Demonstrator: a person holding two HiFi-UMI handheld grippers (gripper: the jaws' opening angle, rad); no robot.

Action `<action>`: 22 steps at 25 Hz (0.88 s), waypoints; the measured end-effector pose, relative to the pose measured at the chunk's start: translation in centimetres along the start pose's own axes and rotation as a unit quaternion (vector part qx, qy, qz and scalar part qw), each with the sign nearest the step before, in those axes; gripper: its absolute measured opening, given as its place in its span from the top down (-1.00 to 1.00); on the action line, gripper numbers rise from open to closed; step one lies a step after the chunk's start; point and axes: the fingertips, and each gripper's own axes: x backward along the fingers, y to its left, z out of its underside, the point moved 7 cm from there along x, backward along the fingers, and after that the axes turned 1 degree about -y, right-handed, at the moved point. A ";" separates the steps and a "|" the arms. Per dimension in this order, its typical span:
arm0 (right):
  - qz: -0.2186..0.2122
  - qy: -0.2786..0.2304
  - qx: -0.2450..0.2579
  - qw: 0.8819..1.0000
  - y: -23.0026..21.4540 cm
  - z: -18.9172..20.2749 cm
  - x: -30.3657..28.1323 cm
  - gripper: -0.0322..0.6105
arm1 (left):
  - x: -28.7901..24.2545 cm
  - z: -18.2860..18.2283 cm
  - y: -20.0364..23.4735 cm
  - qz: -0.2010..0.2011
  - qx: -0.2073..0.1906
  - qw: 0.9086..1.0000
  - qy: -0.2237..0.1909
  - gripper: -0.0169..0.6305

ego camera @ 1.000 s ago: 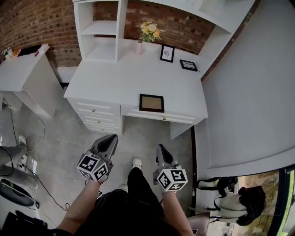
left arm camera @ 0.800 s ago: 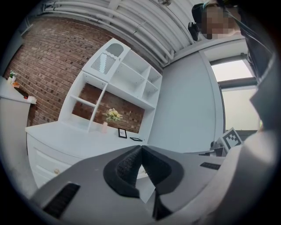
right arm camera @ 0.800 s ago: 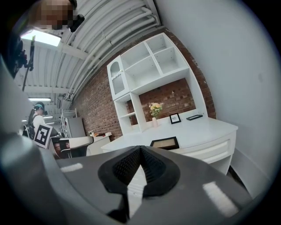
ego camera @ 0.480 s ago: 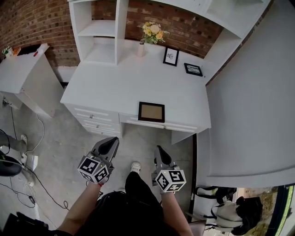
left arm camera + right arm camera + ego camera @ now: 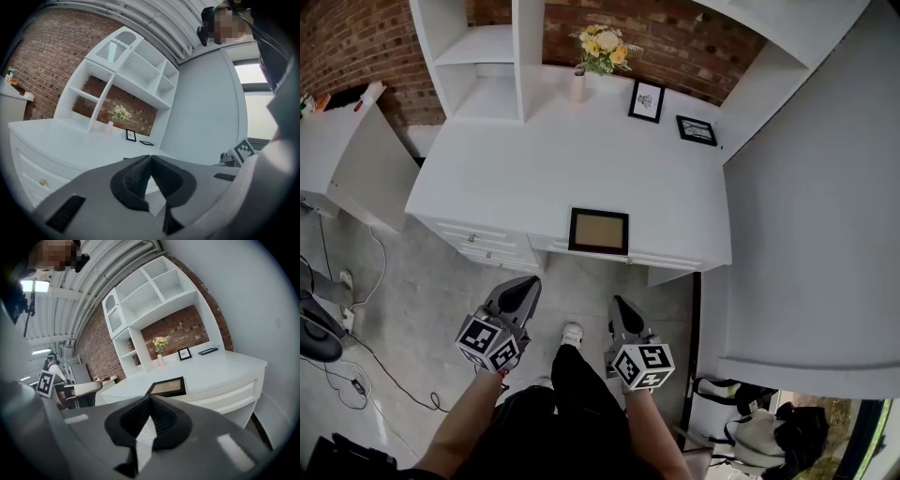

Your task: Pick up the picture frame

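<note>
In the head view the person is closing in on the desk (image 5: pixel 534 173). The frame (image 5: pixel 599 231), lying flat at the desk's front edge, is sitting lower in the picture and nearer the grippers than a second ago, and the strip of floor (image 5: pixel 581 286) between them is narrowing. The left gripper (image 5: pixel 525 284) and right gripper (image 5: pixel 620 305) are being carried forward side by side, both pointing at the desk and both still over the floor, well short of the frame. In the left gripper view the jaws are meeting at their tips, clenched on nothing; they are covering most of the desk's near edge, so the frame is hardly showing there. In the right gripper view the jaws are likewise pressed together and empty, and the frame (image 5: pixel 166 386) is lying just beyond their tips in the picture, almost dead ahead. So this is looking like the approach and not yet the grasp: the right gripper is lining up better, but it will be needing to open before reaching the frame's edge.
</note>
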 end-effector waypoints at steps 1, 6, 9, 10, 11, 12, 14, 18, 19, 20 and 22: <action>-0.001 0.002 -0.003 1.000 -0.3 0.1 -0.3 0.89 | -0.4 0.2 0.0 0.001 0.000 1.000 0.003 0.93; -0.011 0.017 -0.030 0.999 -1.7 0.6 -1.8 0.89 | -1.6 0.9 0.8 -0.010 0.005 1.000 0.018 0.93; -0.032 0.028 -0.053 0.998 -2.1 1.1 -2.7 0.89 | -2.2 1.2 1.2 -0.018 0.007 1.000 0.024 0.93; -0.040 0.033 -0.063 0.997 -2.2 1.3 -3.0 0.89 | -2.4 1.2 1.2 -0.020 0.008 0.999 0.025 0.93; -0.048 0.037 -0.073 0.995 -2.3 1.5 -3.3 0.89 | -2.7 1.2 1.3 -0.021 0.009 0.999 0.026 0.93; -0.056 0.042 -0.084 0.994 -2.4 1.7 -3.7 0.89 | -2.9 1.2 1.3 -0.023 0.011 0.999 0.028 0.93; -0.070 0.049 -0.103 0.991 -2.5 1.9 -4.4 0.89 | -3.4 1.0 1.4 -0.028 0.014 0.999 0.032 0.93; -0.088 0.057 -0.133 0.986 -3.2 2.2 -5.6 0.89 | -4.2 1.1 1.8 -0.036 0.017 0.999 0.031 0.93; -0.090 0.059 -0.138 0.985 -3.4 2.3 -6.0 0.89 | -4.3 1.1 1.9 -0.038 0.018 0.999 0.032 0.93; -0.093 0.060 -0.144 0.983 -3.5 2.4 -6.3 0.89 | -4.4 1.2 2.1 -0.041 0.018 0.998 0.032 0.93; -0.101 0.063 -0.159 0.980 -3.6 2.6 -6.9 0.78 | -4.5 1.4 2.5 -0.048 0.017 0.998 0.034 0.93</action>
